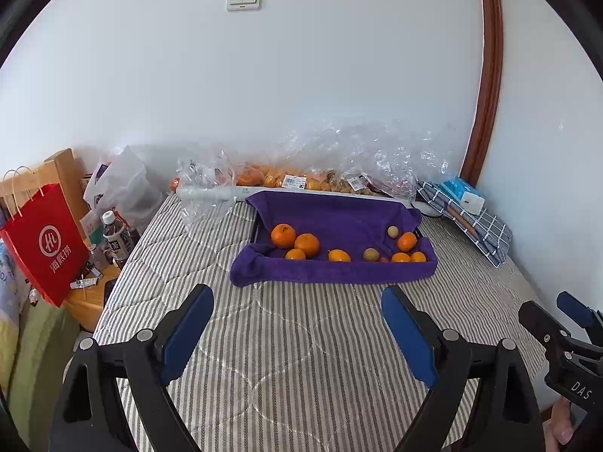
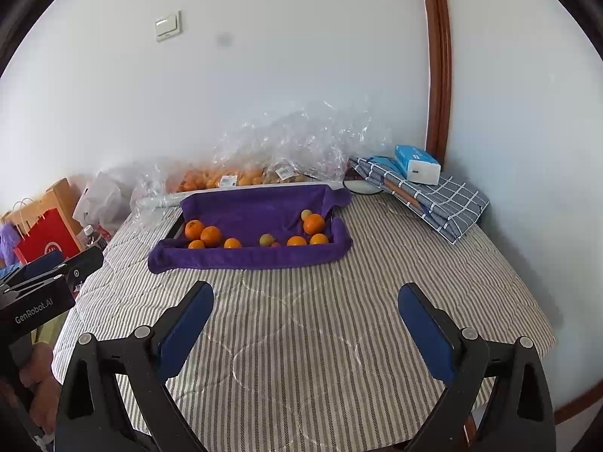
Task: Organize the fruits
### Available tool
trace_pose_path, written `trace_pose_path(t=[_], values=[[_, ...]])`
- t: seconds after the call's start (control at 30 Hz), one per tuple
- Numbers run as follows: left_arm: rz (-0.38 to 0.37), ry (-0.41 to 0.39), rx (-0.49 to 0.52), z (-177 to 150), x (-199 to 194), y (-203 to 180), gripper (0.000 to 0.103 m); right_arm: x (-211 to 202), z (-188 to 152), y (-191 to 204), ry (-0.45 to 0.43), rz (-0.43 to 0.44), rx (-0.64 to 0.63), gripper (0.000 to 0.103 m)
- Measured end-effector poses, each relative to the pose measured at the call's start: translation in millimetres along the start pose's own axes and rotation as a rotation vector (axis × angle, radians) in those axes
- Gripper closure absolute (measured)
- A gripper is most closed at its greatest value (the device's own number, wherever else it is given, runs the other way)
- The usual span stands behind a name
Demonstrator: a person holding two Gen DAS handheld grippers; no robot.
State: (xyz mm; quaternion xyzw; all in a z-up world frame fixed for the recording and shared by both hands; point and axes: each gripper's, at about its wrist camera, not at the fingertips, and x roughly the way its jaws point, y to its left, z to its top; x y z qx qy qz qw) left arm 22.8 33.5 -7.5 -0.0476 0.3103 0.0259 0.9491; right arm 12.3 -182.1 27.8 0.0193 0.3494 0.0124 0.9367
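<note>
Both grippers hover empty over the striped bed, fruit in the purple tray ahead.

The left gripper (image 1: 297, 301) and right gripper (image 2: 305, 299) each hold their jaws wide with nothing between them. Oranges (image 1: 283, 235) and small pale fruits (image 1: 371, 254) lie in the towel-lined tray (image 1: 331, 273) at mid-frame; bagged fruit (image 1: 264, 179) sits behind it against the wall.

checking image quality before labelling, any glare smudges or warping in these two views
Left wrist: fisheye bends the door frame; clear plastic bags glint against the wall. Right wrist: dark smudge on the wall area, same bowing; fruit in the purple towel is sharp.
</note>
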Motion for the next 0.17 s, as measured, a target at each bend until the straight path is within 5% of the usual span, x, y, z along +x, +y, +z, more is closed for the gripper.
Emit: trace_pose_path(t=[0.17], values=[[0.008,-0.007,0.01,0.4,-3.1,-2.9,0.011,-1.2,-1.4,-2.3,0.0,0.003,0.006,0.006]])
